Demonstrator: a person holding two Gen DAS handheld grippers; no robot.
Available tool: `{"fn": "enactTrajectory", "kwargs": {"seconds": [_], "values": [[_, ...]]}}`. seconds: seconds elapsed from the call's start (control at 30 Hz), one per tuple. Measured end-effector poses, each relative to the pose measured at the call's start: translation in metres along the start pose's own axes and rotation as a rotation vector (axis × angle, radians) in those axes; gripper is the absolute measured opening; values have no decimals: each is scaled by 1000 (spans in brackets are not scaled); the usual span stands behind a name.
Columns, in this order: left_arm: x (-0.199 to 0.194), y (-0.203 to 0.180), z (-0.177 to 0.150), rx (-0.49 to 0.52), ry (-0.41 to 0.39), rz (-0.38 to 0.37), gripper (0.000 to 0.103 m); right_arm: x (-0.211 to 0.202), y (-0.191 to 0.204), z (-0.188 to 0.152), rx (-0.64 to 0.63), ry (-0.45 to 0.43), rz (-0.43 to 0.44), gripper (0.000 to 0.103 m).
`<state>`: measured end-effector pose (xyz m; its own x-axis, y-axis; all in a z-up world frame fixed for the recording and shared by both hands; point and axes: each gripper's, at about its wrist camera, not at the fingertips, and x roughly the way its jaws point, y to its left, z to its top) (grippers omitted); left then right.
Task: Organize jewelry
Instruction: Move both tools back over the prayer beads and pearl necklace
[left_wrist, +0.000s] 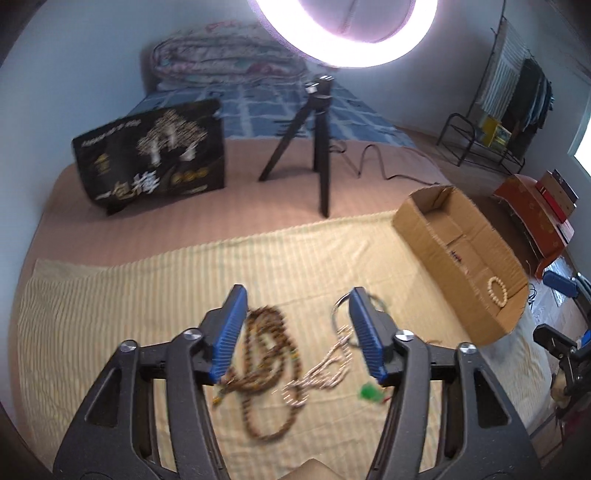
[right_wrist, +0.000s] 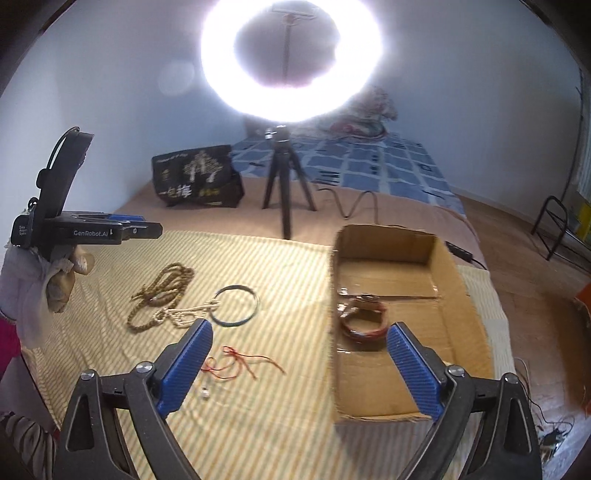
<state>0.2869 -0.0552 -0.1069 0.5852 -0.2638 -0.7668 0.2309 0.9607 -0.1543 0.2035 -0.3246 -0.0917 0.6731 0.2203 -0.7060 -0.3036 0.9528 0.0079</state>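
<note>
Both grippers, left (left_wrist: 295, 325) and right (right_wrist: 301, 362), released; striped cloth (right_wrist: 277, 266) carries four jewelry pieces, cardboard box (right_wrist: 458, 280) two.

I count four loose pieces on the cloth: one brown bead strand (right_wrist: 162, 295), one pearl strand (right_wrist: 184, 314), one dark bangle (right_wrist: 236, 304), one red cord (right_wrist: 240, 363). One cardboard box (right_wrist: 458, 295), two bracelets inside: red (right_wrist: 364, 326), pearl (left_wrist: 497, 291).
</note>
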Motion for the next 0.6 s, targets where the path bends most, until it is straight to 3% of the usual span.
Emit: {"fn": "enactTrajectory", "kwargs": {"seconds": [0.3, 0.6], "values": [[10, 44, -30, -58, 72, 26, 62, 30, 38, 5, -56, 64, 57, 98], [32, 60, -33, -99, 132, 1, 61, 60, 64, 9, -85, 120, 126, 98]]}}
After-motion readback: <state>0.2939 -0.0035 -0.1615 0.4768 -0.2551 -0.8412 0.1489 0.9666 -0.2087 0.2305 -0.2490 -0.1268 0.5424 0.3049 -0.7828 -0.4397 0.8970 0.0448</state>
